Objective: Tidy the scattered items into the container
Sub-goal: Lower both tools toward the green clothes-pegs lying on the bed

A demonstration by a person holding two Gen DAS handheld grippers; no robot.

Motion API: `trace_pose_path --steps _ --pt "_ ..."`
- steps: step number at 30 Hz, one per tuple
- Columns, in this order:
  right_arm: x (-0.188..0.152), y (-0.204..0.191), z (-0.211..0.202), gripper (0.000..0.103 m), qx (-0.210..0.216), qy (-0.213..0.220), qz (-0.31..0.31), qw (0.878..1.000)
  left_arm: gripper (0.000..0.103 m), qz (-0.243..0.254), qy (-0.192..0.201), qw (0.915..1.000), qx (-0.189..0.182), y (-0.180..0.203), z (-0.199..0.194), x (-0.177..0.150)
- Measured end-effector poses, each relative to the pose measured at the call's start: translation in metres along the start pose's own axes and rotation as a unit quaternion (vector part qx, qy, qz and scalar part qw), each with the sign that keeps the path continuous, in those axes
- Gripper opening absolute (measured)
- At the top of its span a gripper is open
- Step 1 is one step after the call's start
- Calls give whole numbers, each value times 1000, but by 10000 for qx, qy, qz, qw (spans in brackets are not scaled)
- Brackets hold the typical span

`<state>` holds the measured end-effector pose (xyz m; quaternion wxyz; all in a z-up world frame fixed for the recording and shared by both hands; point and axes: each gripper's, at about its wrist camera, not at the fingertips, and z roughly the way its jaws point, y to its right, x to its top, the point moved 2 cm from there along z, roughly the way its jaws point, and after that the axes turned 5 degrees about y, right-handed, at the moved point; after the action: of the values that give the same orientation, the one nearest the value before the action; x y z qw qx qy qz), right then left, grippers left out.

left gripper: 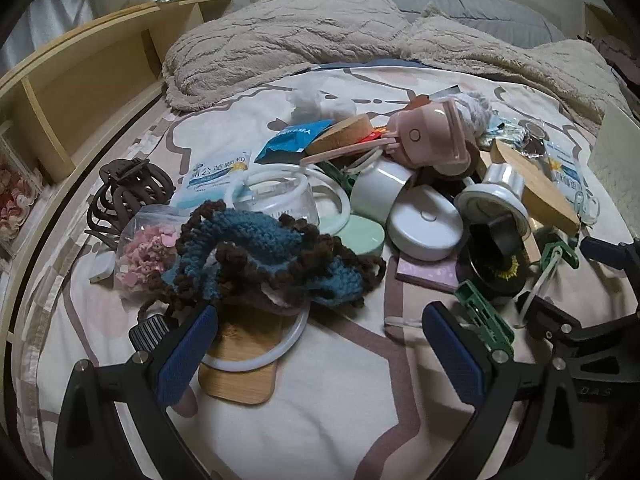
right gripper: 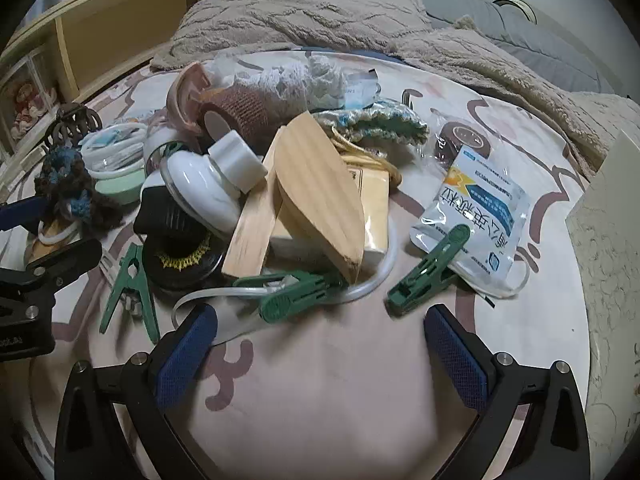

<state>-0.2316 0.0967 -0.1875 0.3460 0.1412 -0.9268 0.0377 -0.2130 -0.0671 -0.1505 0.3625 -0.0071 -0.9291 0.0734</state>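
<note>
A heap of small items lies on a patterned bedsheet (left gripper: pixel 320 420). My left gripper (left gripper: pixel 320 344) is open and empty, just short of a blue-and-brown crocheted piece (left gripper: pixel 256 256), a white ring (left gripper: pixel 260 354) and a wooden board (left gripper: pixel 240 376). My right gripper (right gripper: pixel 320 344) is open and empty, just short of a green clothes peg (right gripper: pixel 296 292) and a second peg (right gripper: pixel 430 268). Behind them lie wooden pieces (right gripper: pixel 316 196), a white sachet (right gripper: pixel 472 204) and a clear tube (right gripper: pixel 372 280). A beige container wall (right gripper: pixel 608 240) stands at the right edge.
A brown hair claw (left gripper: pixel 128 188), a bag of pink bits (left gripper: pixel 148 252), white round cases (left gripper: pixel 424 224), a pink gadget (left gripper: pixel 432 140) and a black tape roll (left gripper: pixel 488 272) sit in the heap. A fluffy beige blanket (left gripper: pixel 320 28) lies behind. Wooden shelving (left gripper: pixel 80 80) lines the left.
</note>
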Motion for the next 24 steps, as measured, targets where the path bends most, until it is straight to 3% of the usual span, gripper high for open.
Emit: trace_pose_path --steps 9,24 --pt "-7 1 -6 103 11 -32 -78 10000 103 416 -250 9988 93 6 5 -17" --pt "-31 -5 -27 103 286 -218 -392 9986 103 915 -349 9932 -636 20 -19 -37"
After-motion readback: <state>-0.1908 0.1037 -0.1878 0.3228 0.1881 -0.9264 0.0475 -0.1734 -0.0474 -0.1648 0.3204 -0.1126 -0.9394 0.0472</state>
